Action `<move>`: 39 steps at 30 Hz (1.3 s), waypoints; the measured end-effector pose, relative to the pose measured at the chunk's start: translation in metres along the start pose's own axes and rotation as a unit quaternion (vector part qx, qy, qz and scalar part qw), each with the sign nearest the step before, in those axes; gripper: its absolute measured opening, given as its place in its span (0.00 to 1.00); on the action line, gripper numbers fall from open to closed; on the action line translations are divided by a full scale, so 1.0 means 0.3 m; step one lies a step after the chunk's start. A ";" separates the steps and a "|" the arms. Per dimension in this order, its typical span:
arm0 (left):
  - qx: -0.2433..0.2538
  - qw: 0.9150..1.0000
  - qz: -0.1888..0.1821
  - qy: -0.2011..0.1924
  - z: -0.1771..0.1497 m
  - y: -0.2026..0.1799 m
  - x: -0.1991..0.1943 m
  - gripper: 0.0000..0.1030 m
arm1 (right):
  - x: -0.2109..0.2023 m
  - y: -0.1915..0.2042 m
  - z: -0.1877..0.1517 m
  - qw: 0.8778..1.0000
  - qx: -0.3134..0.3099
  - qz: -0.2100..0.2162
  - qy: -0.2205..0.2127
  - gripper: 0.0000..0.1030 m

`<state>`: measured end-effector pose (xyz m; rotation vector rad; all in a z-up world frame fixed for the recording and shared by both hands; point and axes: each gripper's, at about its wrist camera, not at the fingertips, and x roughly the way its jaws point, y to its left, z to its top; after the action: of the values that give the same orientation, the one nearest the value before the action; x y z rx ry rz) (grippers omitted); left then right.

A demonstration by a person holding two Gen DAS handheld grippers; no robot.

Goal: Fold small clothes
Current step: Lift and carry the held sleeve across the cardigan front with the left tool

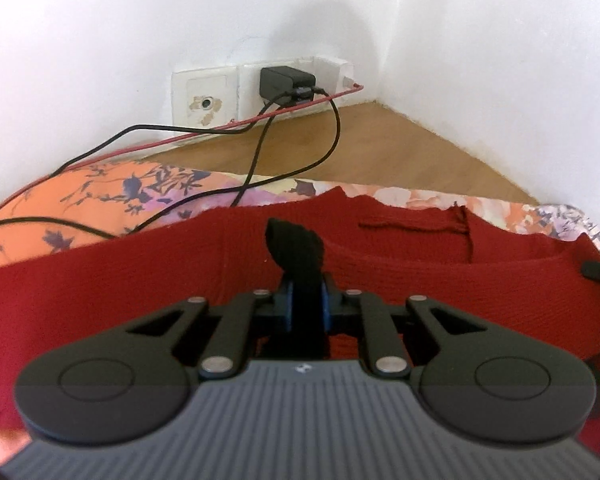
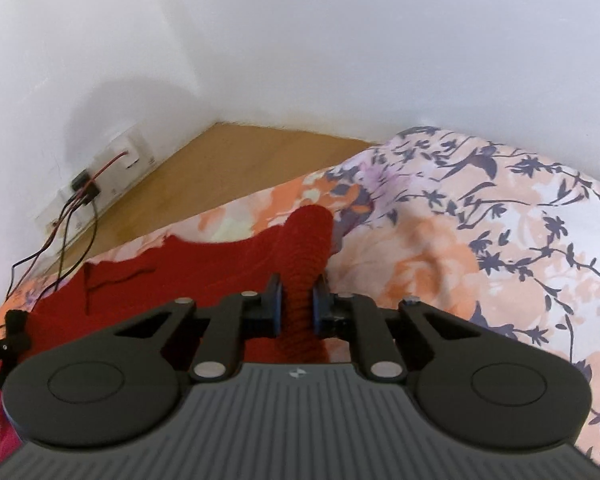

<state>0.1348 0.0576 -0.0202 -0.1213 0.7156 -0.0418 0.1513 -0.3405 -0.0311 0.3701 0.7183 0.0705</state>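
Observation:
A red knitted garment (image 1: 120,276) lies spread on a floral bedspread (image 1: 80,196). My left gripper (image 1: 306,292) is shut on a black piece of fabric (image 1: 296,246) that sticks up from between its blue pads, just above the red knit. In the right wrist view my right gripper (image 2: 298,296) is shut on a raised fold of the red garment (image 2: 304,248) at its right edge. The left gripper (image 2: 12,328) shows at the far left of that view with the black fabric in it. A dark tip of the right gripper (image 1: 598,270) peeks in at the right edge of the left wrist view.
The bed ends at a strip of wooden floor (image 1: 360,152) in a corner of white walls. A black charger (image 1: 286,82) sits in a wall socket there. Black and red cables (image 1: 334,136) run from it across the bedspread (image 2: 480,264) on the left.

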 end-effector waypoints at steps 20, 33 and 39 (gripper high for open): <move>0.014 0.996 0.071 0.049 -0.034 0.028 -0.005 0.44 | -0.042 0.001 -0.024 1.000 0.020 -0.020 0.012 0.71; -0.076 0.992 0.088 0.056 -0.064 0.197 -0.241 0.45 | -0.263 0.103 -0.067 1.000 0.007 0.002 0.010 0.80; -0.121 0.984 0.121 0.052 -0.096 0.330 -0.343 0.45 | -0.341 0.154 -0.103 1.000 0.005 0.014 0.025 0.81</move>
<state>0.0379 0.1612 0.0129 -0.2650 0.8350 0.2728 0.0568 -0.3073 0.0284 0.3888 0.7626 0.1021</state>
